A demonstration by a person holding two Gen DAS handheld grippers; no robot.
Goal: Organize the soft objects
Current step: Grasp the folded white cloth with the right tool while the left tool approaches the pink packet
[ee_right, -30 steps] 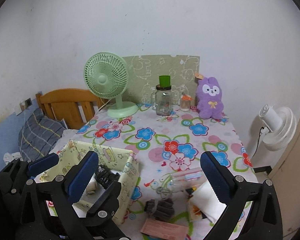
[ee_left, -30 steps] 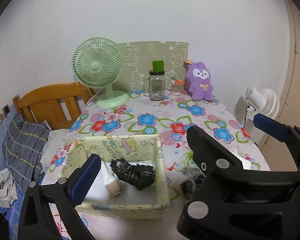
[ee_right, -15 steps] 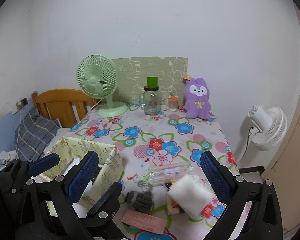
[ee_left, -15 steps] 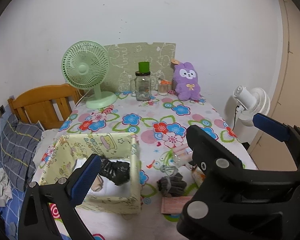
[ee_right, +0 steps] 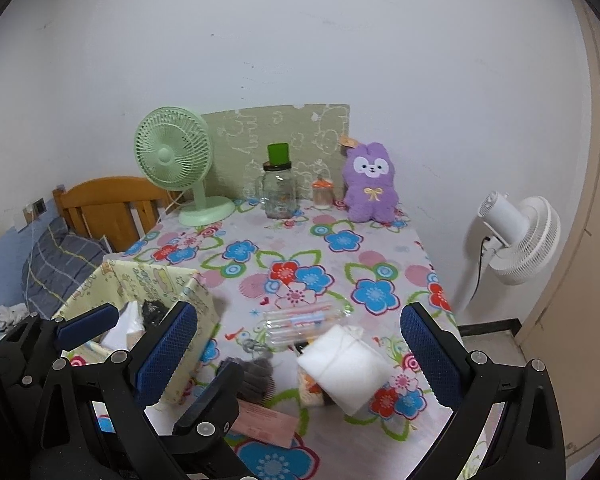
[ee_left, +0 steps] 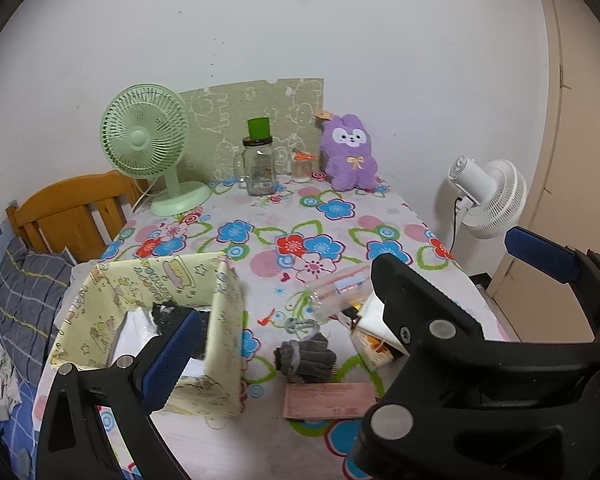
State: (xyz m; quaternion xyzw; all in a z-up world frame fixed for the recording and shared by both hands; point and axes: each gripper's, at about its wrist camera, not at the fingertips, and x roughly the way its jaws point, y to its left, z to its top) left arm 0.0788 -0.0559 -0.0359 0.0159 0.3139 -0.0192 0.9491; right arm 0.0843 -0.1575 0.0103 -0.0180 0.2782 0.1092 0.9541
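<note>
A yellow patterned fabric box [ee_left: 224, 316] [ee_right: 160, 280] stands at the table's front left, holding a black soft item [ee_left: 168, 314] and white items. A grey glove [ee_left: 306, 360] [ee_right: 256, 376] lies right of the box. A white sponge block [ee_right: 346, 364] lies further right. A purple plush rabbit [ee_left: 350, 154] [ee_right: 372, 182] sits at the back. My left gripper [ee_left: 356, 308] is open and empty above the front edge, over the glove area. My right gripper [ee_right: 300, 350] is open and empty, just behind the sponge and glove.
A green desk fan [ee_left: 148, 144], a glass jar with a green cup [ee_left: 259, 164] and a small jar [ee_left: 302, 164] stand at the back. A clear plastic bottle [ee_right: 300, 322], a pink card [ee_left: 328, 400] and a packet [ee_left: 374, 344] lie near the front. A white floor fan [ee_left: 488, 196] stands right.
Both grippers have pulled back and shifted right, away from the box. The glove, card and sponge have come into fuller view. Both stay open.
</note>
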